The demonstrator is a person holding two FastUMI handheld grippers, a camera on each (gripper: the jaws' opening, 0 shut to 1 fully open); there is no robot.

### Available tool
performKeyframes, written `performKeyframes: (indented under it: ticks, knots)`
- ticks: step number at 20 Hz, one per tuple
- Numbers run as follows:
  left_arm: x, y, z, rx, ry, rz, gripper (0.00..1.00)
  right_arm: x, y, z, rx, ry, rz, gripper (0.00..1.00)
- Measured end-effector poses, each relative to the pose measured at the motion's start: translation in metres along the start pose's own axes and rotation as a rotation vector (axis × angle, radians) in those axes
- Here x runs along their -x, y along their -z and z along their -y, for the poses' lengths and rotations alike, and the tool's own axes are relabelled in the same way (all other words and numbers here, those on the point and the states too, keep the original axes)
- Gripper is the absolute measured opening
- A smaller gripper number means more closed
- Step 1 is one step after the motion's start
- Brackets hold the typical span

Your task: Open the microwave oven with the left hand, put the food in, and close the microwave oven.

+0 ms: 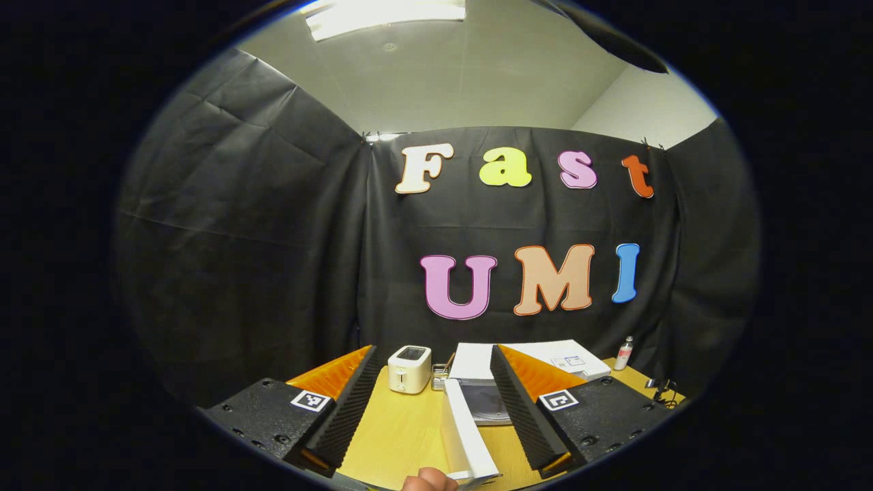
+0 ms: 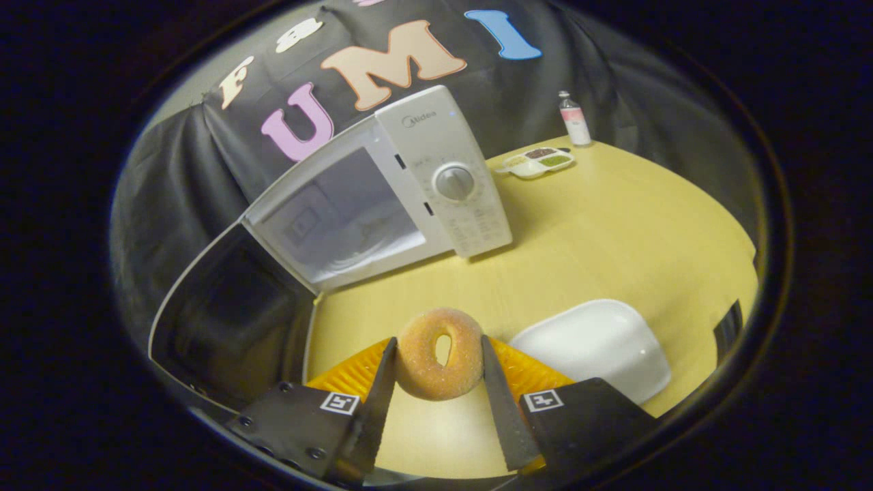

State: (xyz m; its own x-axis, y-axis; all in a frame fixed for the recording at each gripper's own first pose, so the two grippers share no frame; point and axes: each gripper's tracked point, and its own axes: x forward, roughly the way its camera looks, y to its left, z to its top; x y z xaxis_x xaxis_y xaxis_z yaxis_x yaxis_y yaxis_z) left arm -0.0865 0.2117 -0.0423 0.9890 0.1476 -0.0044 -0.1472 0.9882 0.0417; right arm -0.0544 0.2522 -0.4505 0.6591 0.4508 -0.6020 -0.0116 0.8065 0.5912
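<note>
A sugared doughnut stands upright between the fingers of my right gripper, which is shut on it above the yellow table. Beyond it the white microwave stands with its door swung wide to the left and its cavity bare. In the left gripper view the microwave sits straight ahead, its open door edge-on between the fingers. My left gripper is open and holds nothing.
A white toaster stands left of the microwave, with a small rack beside it. A white oblong plate lies near my right gripper. A small food tray and a bottle sit at the table's far corner.
</note>
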Motion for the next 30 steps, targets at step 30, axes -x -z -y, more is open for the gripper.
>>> performKeyframes:
  ticks: [30]
  knots:
    - [0.048, 0.029, -0.045, -0.028, -0.194, -0.133, 0.94, -0.198, -0.079, -0.148, -0.398, -0.033, 0.281, 0.65]
